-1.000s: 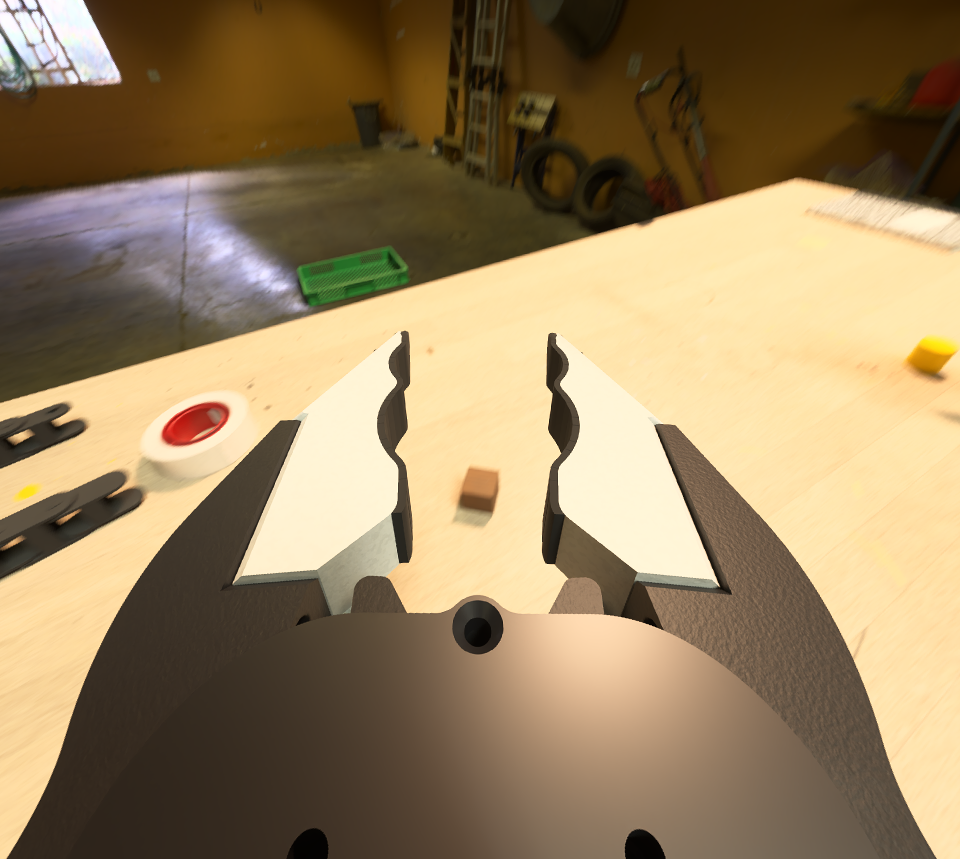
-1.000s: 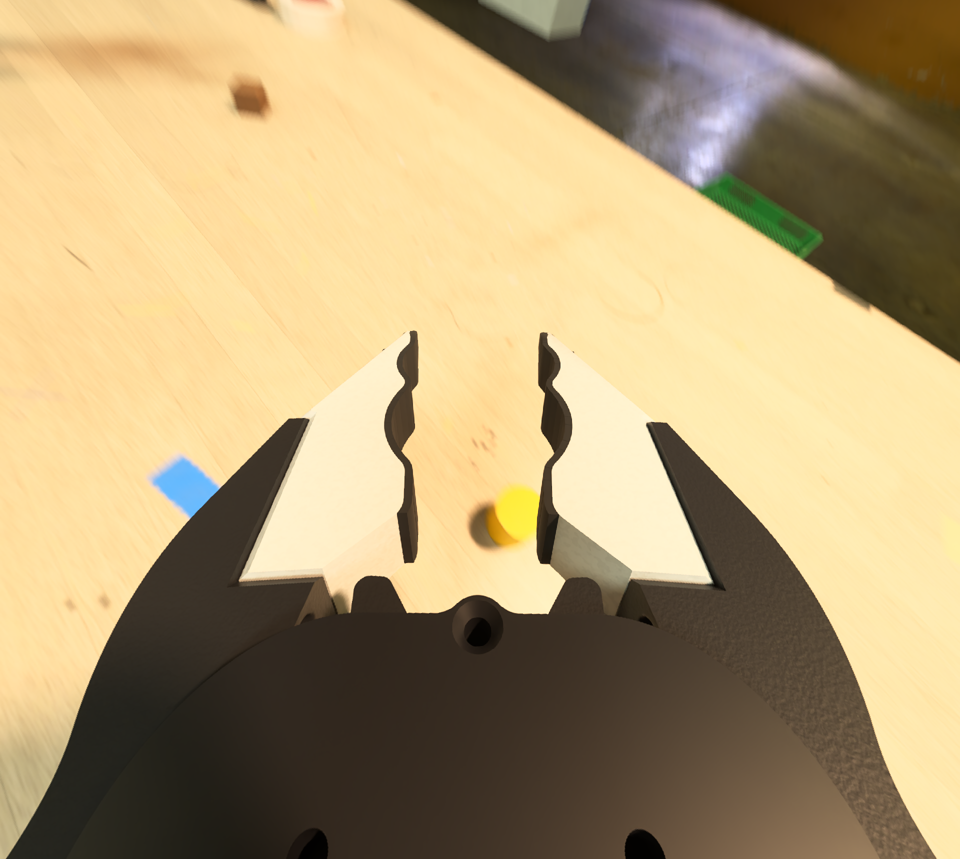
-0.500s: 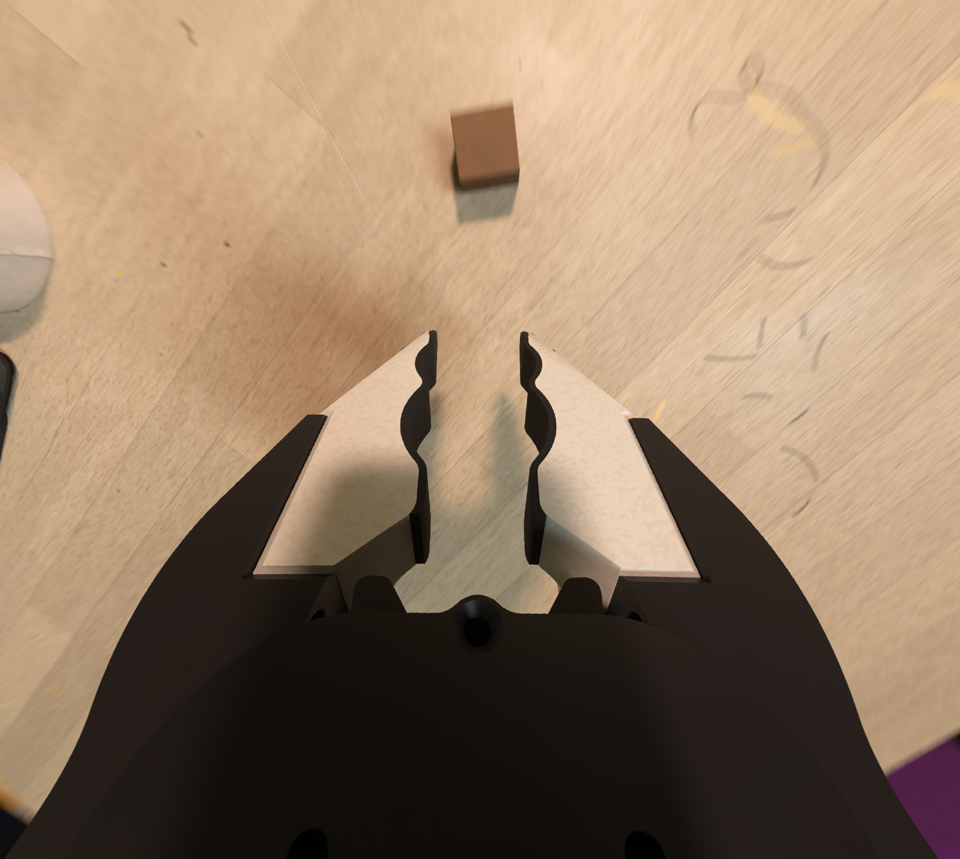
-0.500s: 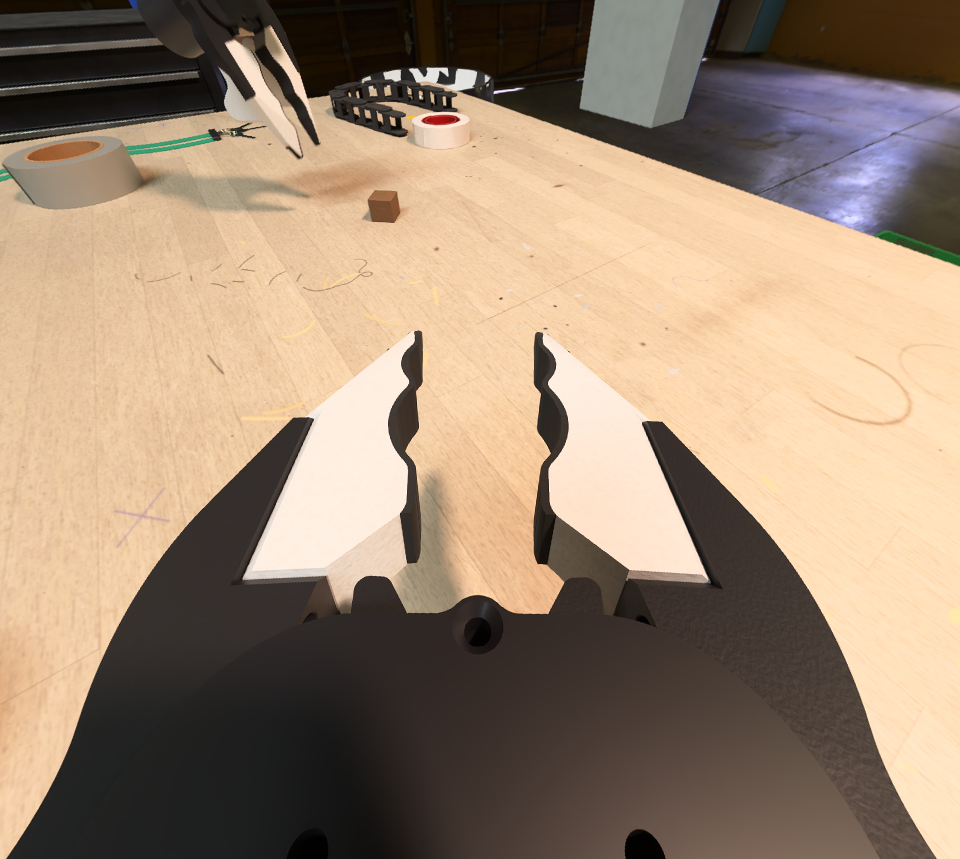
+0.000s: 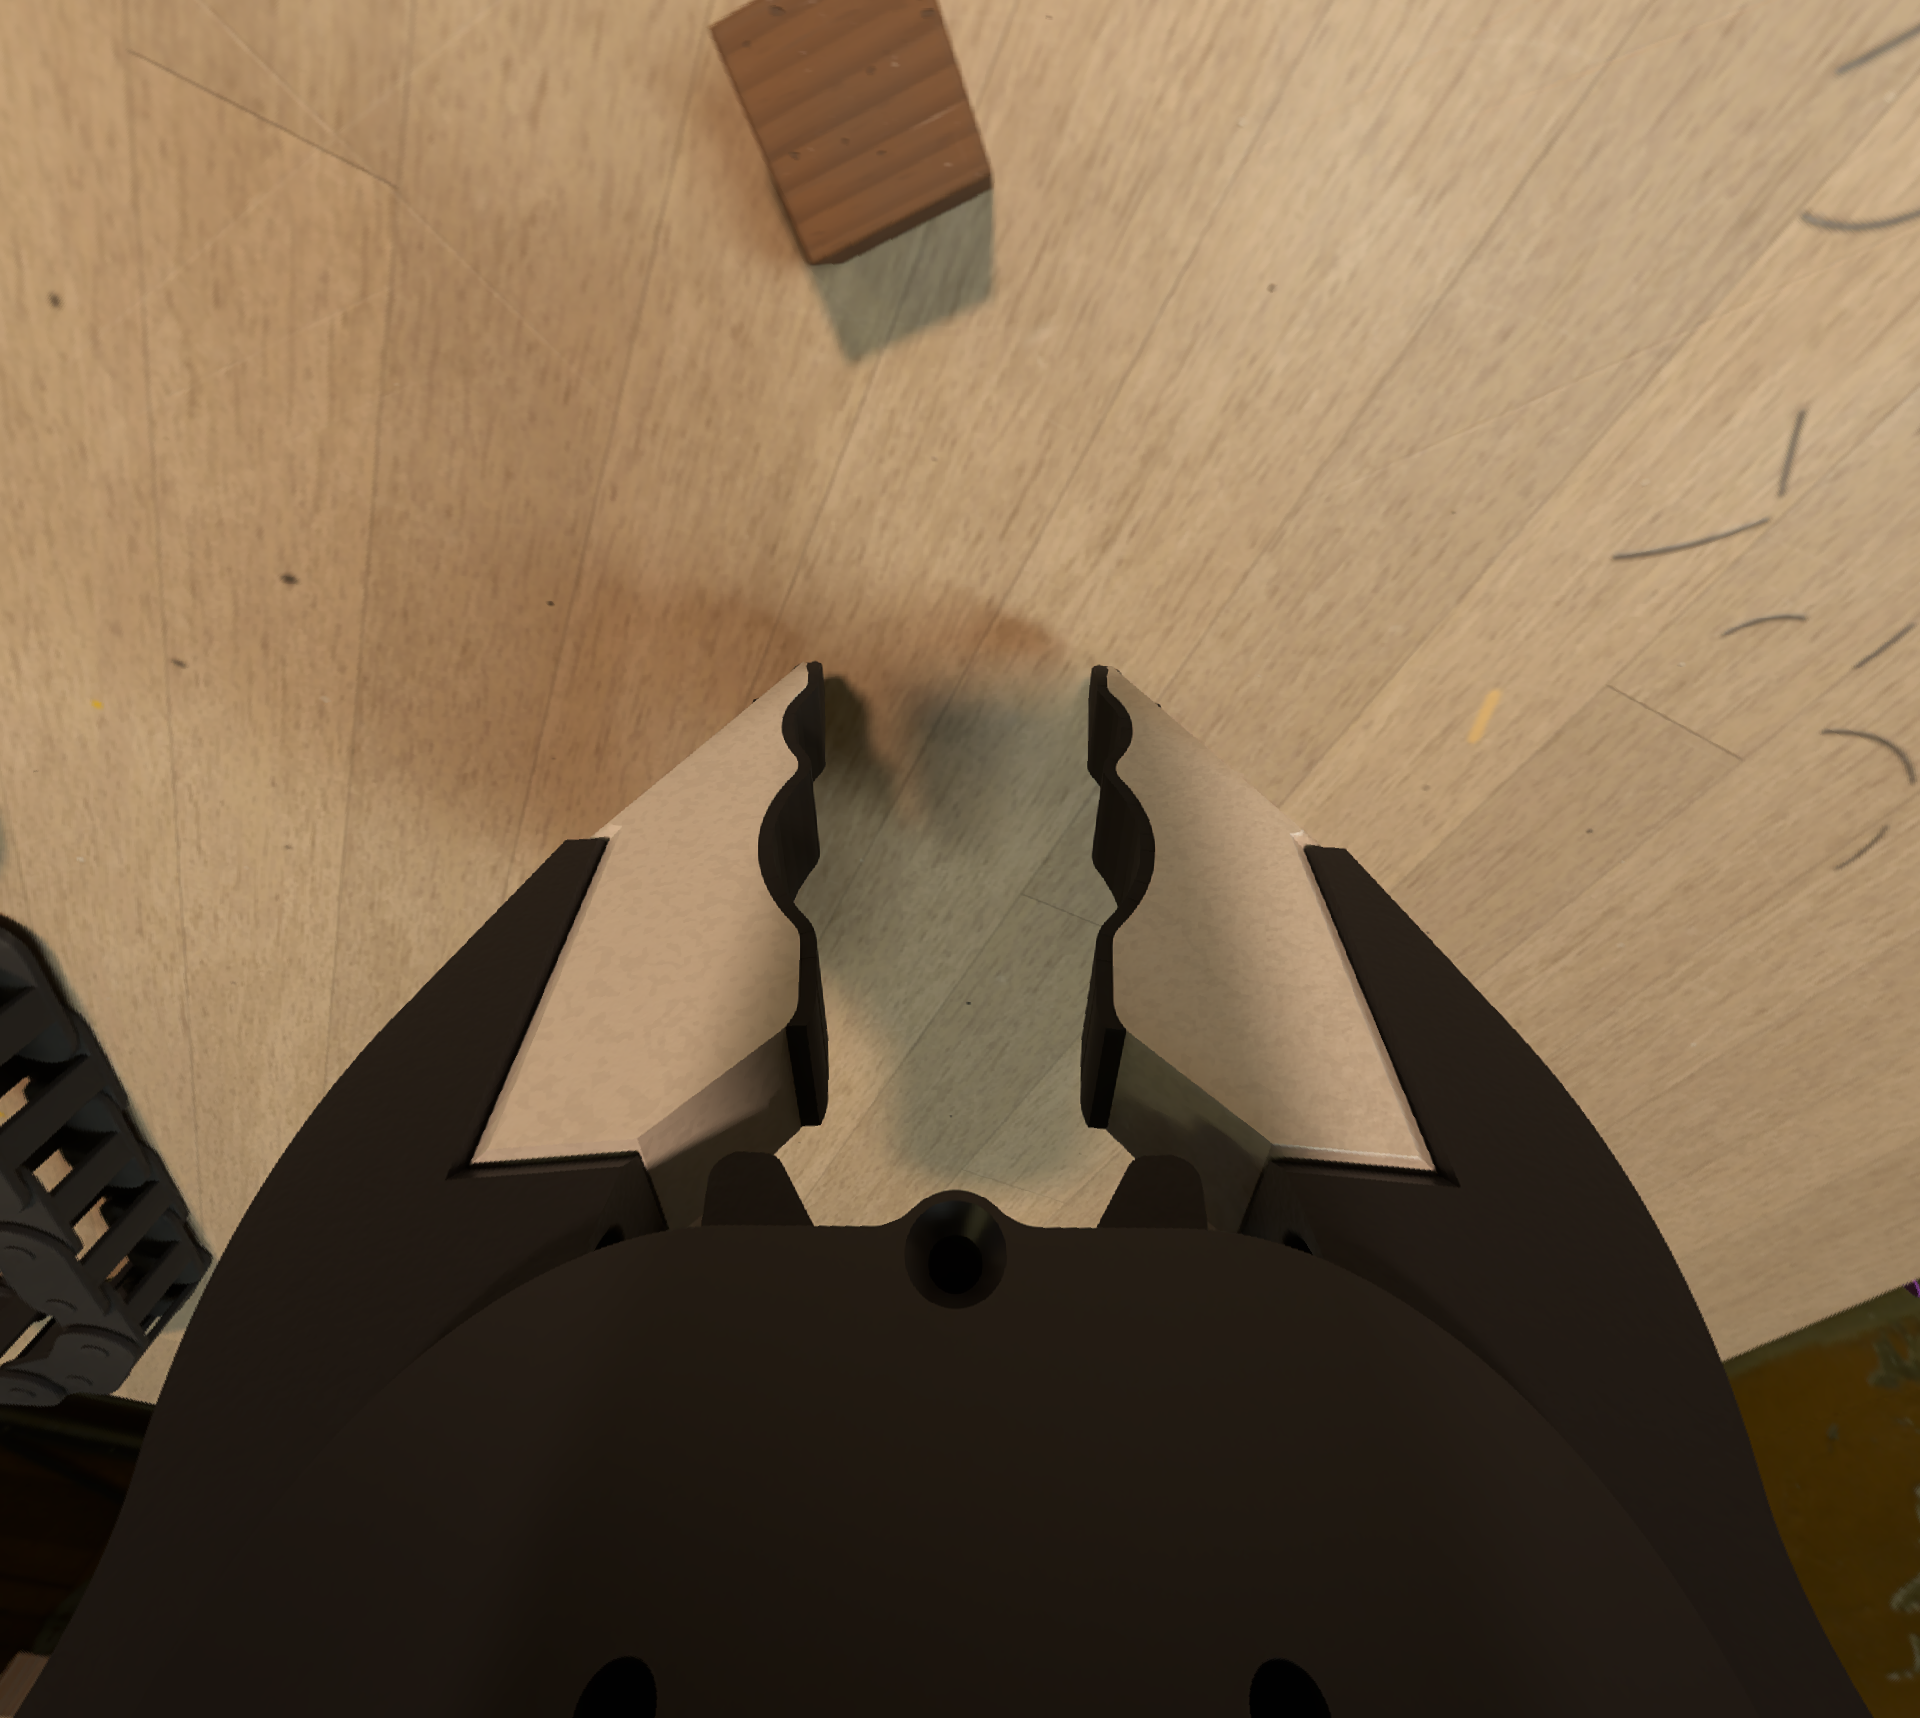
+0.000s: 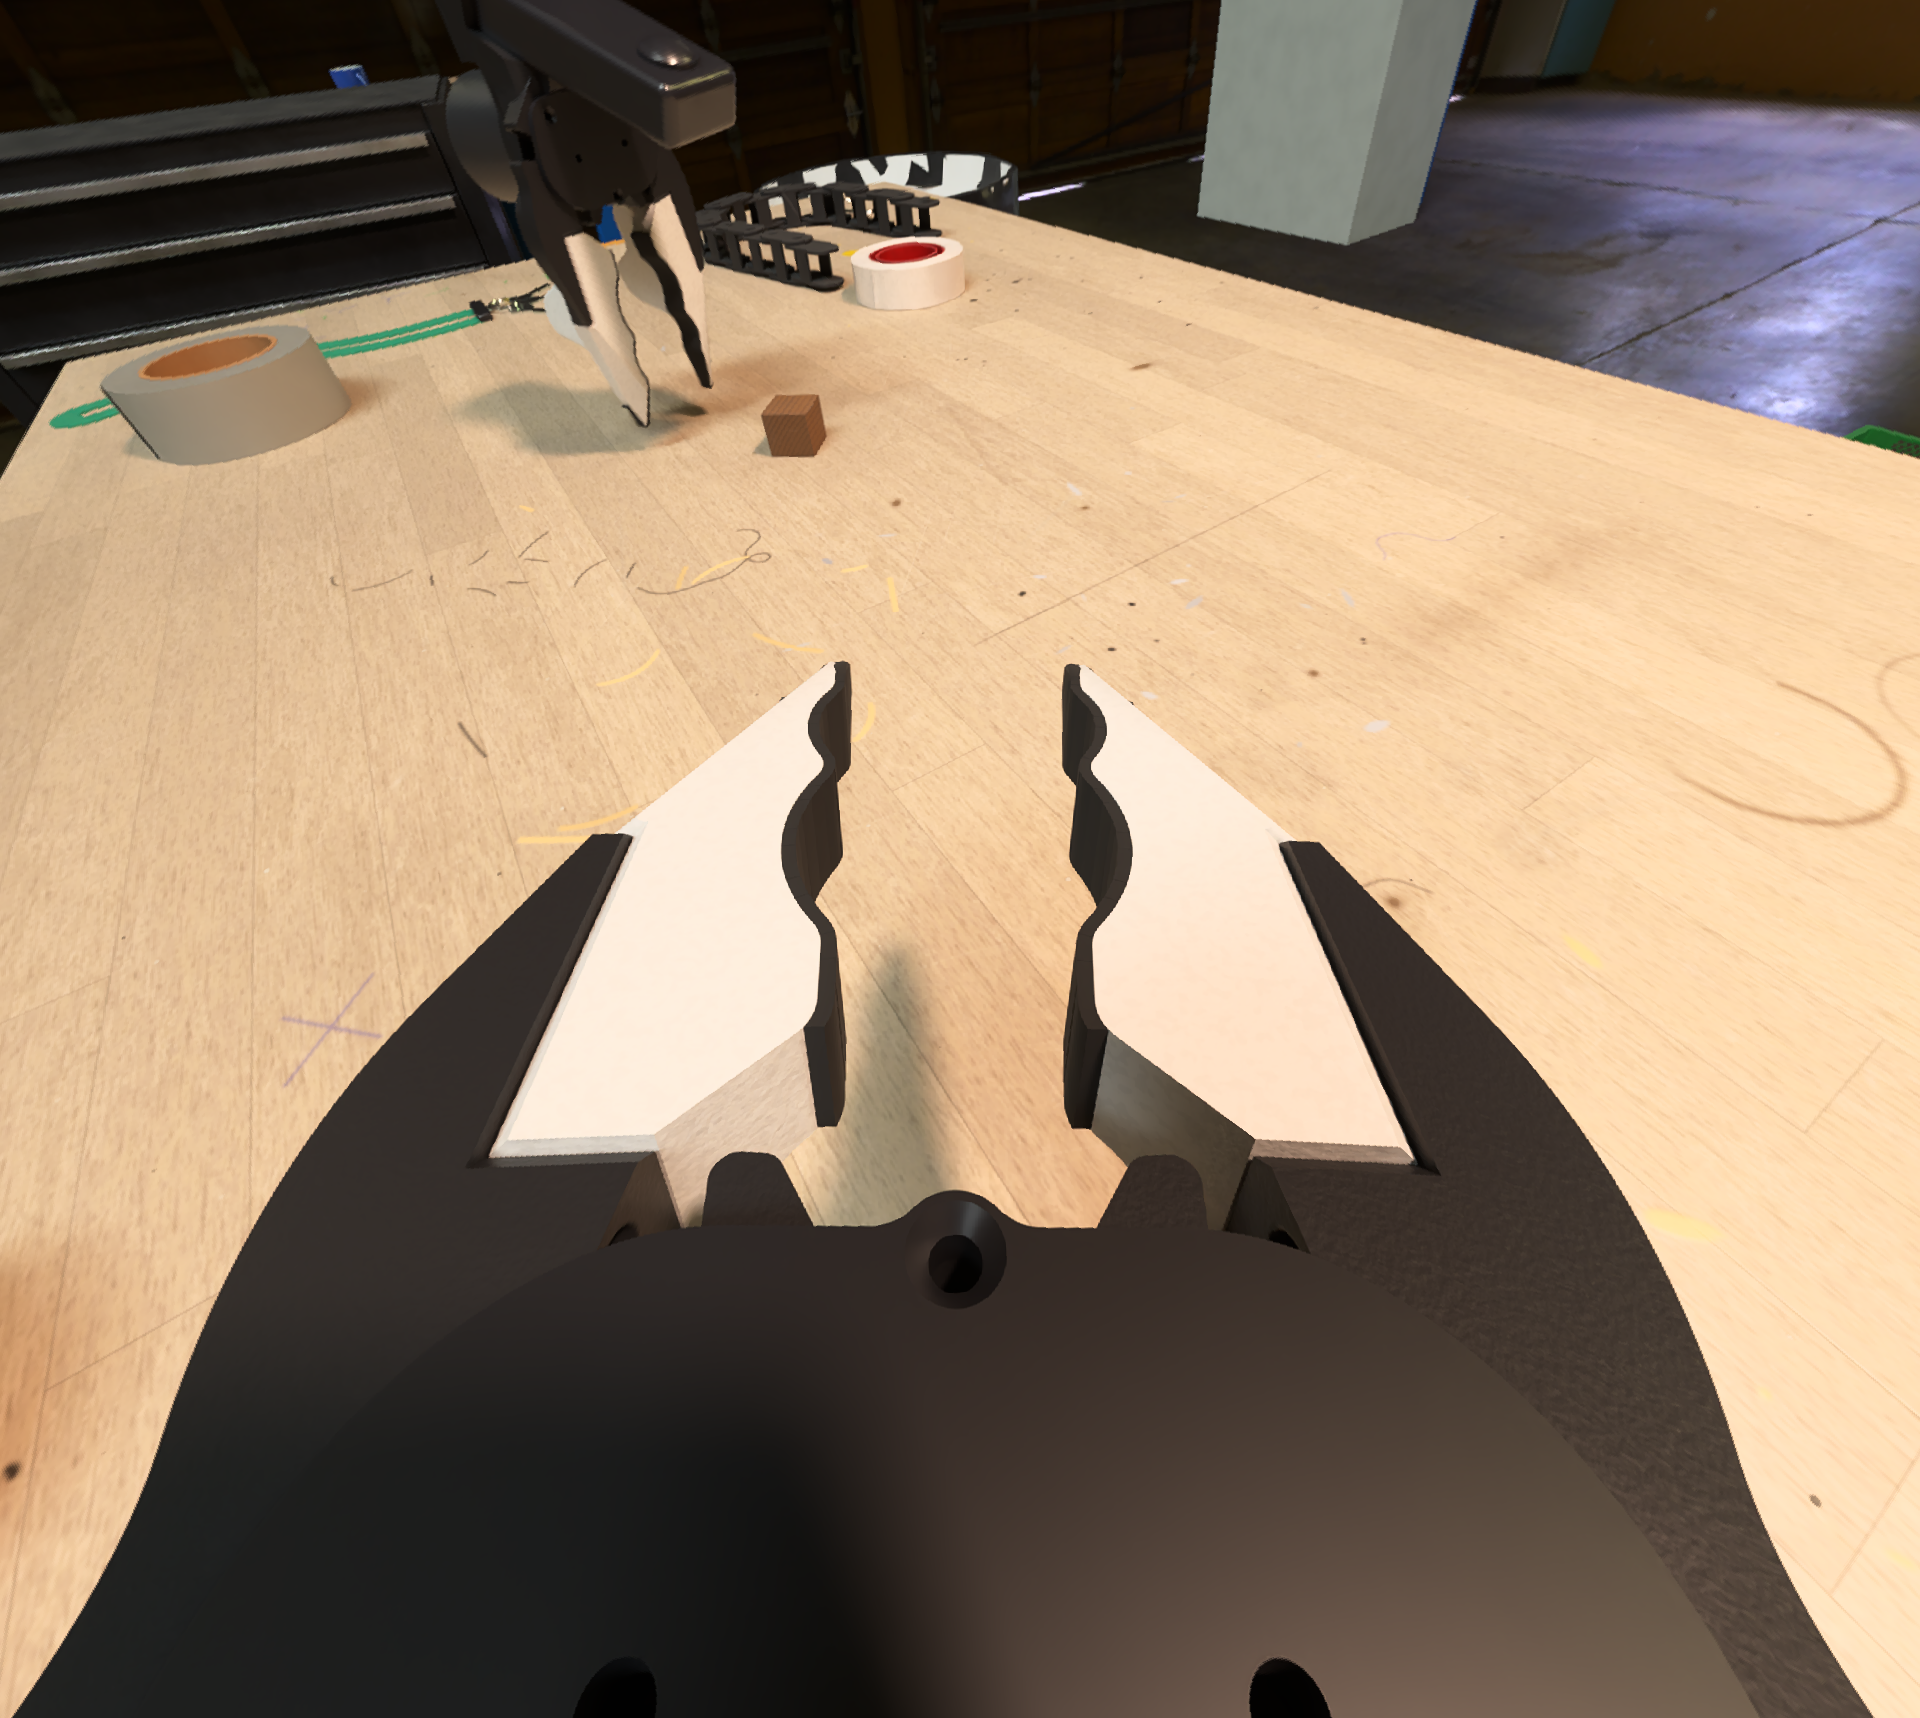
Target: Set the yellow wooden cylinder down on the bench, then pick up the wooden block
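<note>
Wooden block (image 5: 854, 89) beyond parted jaws

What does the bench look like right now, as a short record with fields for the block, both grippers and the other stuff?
wooden block: brown, resting on the bench, not gripped
left gripper: open, empty, pointing down close to the bench, just short of the block
right gripper: open, empty, far from the block
yellow cylinder: not in view
other items: grey tape roll, white tape roll with red core, black cable chain

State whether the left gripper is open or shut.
Open: the left gripper has bench visible between its parted fingers, and the wooden block lies untouched ahead.
</note>
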`<state>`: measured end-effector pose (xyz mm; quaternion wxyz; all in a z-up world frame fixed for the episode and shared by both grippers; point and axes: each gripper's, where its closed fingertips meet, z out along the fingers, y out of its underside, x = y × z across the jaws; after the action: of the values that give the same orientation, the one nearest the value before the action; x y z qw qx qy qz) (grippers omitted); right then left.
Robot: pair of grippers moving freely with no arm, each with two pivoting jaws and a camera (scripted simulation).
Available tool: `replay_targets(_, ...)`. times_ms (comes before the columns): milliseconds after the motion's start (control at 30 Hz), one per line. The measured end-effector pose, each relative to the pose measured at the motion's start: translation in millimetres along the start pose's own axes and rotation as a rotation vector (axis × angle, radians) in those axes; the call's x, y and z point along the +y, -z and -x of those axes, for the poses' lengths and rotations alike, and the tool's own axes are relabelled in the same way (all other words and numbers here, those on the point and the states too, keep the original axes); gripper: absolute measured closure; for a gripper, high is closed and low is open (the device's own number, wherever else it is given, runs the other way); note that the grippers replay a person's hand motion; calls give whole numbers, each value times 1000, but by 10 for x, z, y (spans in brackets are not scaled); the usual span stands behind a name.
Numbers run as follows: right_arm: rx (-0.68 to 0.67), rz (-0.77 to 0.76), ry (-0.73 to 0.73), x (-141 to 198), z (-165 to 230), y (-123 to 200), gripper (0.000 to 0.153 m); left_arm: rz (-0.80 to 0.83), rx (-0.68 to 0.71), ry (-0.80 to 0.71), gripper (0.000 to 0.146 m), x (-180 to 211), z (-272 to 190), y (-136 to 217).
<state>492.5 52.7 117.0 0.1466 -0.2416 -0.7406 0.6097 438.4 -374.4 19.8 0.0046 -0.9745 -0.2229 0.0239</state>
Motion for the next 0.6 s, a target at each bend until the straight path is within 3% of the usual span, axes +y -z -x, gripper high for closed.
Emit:
replay_targets(333,-9,41,25,70,38,-35,112,-42,-114,114,113,-121,377,9)
replay_targets(600,-12,39,29,65,47,-35,113,-171,-11,197,112,-315,269,101)
